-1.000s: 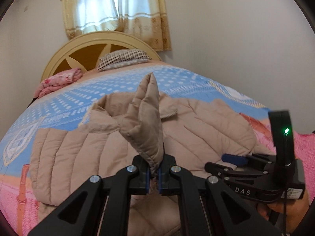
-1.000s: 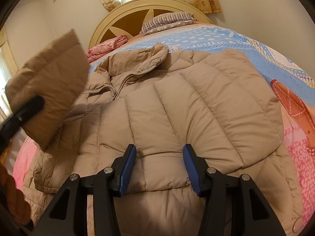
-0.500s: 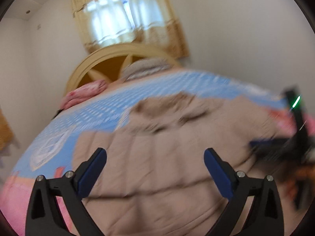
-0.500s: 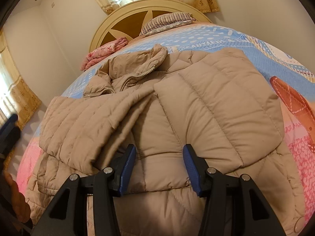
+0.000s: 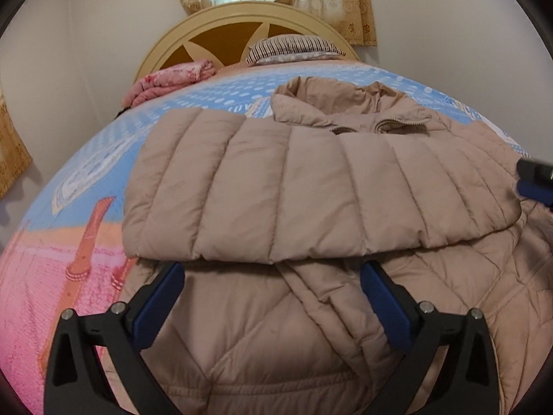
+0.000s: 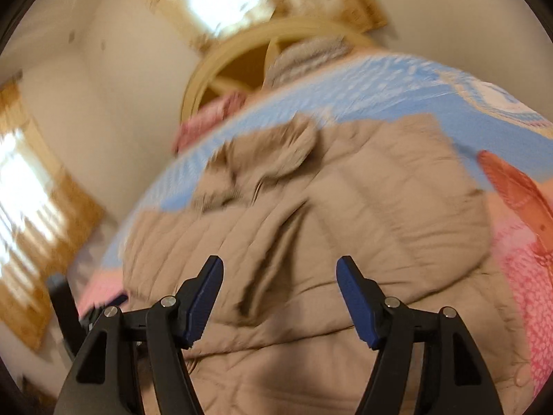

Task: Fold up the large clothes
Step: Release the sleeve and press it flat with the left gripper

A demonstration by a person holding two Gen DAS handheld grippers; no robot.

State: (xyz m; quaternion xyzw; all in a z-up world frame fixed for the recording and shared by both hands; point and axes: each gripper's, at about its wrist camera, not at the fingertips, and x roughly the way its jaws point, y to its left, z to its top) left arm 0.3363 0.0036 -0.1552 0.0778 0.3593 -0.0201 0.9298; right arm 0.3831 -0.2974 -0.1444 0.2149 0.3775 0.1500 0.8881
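Blue-and-pink bedding (image 5: 103,159) carries the beige puffer jacket (image 5: 311,190). A second ago the left tongs (image 5: 269,297) pinched its sleeve (image 5: 262,204); they have let go and stand wide, the sleeve now lying across the chest, so one fold looks done. The right tongs (image 6: 278,297), just opening wider and empty, hover above the jacket's lower part.

jackets: 1 puffer jacket (image 5: 276,200) ahead of the left claw | pillows: 1 striped pillow (image 5: 293,46) far beyond | blankets: 1 pink folded blanket (image 5: 172,79) beyond, leftward | headboards: 1 headboard (image 5: 221,31)
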